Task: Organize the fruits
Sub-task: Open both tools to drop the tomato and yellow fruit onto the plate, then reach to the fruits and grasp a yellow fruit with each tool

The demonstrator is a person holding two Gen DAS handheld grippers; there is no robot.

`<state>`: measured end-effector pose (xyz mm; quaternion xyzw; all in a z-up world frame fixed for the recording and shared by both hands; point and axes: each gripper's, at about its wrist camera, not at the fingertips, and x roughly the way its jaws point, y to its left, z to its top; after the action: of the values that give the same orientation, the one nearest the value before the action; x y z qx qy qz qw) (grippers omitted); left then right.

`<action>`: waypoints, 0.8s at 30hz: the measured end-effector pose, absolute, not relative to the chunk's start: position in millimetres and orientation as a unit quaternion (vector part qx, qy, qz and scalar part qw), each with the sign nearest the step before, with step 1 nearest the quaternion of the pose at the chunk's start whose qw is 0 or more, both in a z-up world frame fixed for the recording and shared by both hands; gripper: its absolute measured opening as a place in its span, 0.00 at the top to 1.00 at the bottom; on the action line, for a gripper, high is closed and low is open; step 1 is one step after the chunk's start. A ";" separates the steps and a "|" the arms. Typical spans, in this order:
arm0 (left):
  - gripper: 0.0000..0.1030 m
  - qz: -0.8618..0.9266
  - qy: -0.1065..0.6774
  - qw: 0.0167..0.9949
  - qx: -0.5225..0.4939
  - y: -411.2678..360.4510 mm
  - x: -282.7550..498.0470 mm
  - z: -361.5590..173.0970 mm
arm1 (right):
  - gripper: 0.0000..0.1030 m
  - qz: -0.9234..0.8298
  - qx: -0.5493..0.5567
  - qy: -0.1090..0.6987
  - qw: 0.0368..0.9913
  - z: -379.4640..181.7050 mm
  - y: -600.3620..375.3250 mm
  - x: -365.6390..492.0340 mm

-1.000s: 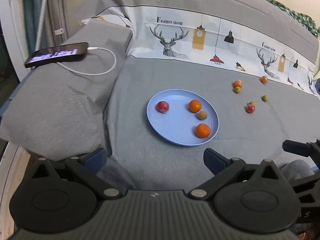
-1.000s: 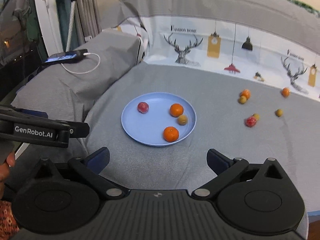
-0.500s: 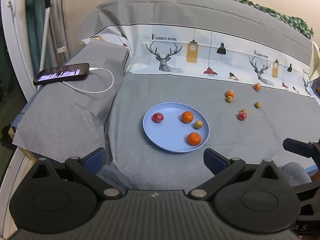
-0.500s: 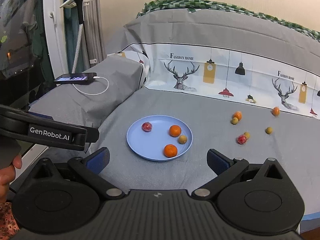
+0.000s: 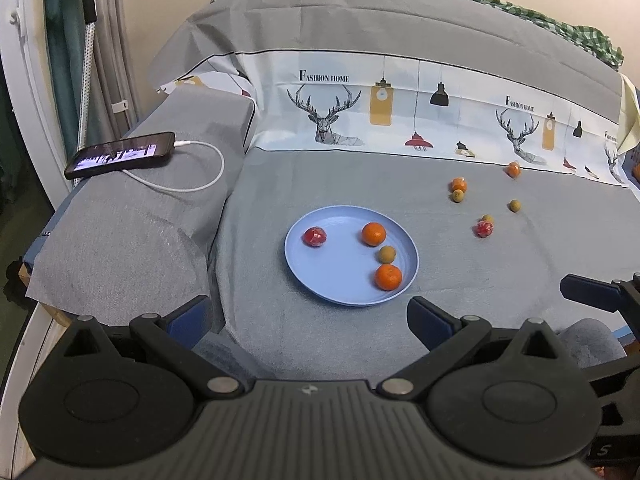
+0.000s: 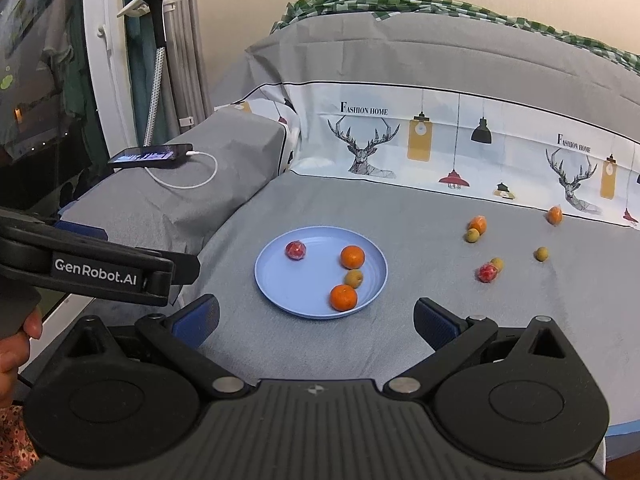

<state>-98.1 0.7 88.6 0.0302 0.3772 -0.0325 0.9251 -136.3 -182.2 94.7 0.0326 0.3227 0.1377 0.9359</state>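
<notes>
Both tongs are spread wide with nothing in them. The left tongs point(image 5: 308, 314) sit low in the frame, blue pads pointing at the bed point(image 5: 320, 340), and the right tongs point(image 6: 316, 318) look the same in the right view, empty and hanging back from the fruit.

The blue plate point(image 5: 320, 276) is about center frame on the grey sheet. It holds four pieces: a red fruit point(image 5: 315, 236) near its left rim, an orange point(image 5: 373, 234) toward the top right, a small tan fruit point(image 5: 387, 255) just below that, and a second orange point(image 5: 388, 277) near the lower right rim. None of them seem to touch, though the tan one sits close between the two oranges.

Off to the right of the plate, six more are loose on the sheet. An orange with a tan one point(image 5: 458, 196) right against it sits upper right, another orange point(image 5: 513, 169) is further back by the deer-print fabric point(image 5: 332, 120), a lone tan one point(image 5: 515, 205) is right of middle, and a red one point(image 5: 484, 229) has a tan one tucked just behind it.

Upper left of the frame, a phone point(image 5: 120, 155) lies on a grey-covered ledge with a white cable point(image 5: 208, 176) plugged in. In the right view, a hand point(image 6: 16, 344) shows at the left edge under the other tool.
</notes>
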 end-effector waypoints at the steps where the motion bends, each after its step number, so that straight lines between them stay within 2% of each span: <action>1: 0.00 -0.032 0.379 0.924 0.030 1.2 -97.3 87.9 | 0.01 0.138 0.033 0.322 0.936 94.6 -181.3 -135.8; 18: 0.00 -0.038 0.441 0.896 0.034 -25.0 -49.1 64.0 | 0.01 0.123 0.111 0.342 0.925 68.4 -219.6 -112.9; 24: 0.00 -0.039 0.452 0.891 0.025 -44.7 -15.3 65.7 | 0.01 0.035 0.134 0.327 0.935 57.9 -259.8 -90.0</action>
<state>-15.3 -44.7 65.7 0.0249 0.4521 -0.0394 0.8907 -90.0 -259.8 57.9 0.1339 0.3271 0.0354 0.9348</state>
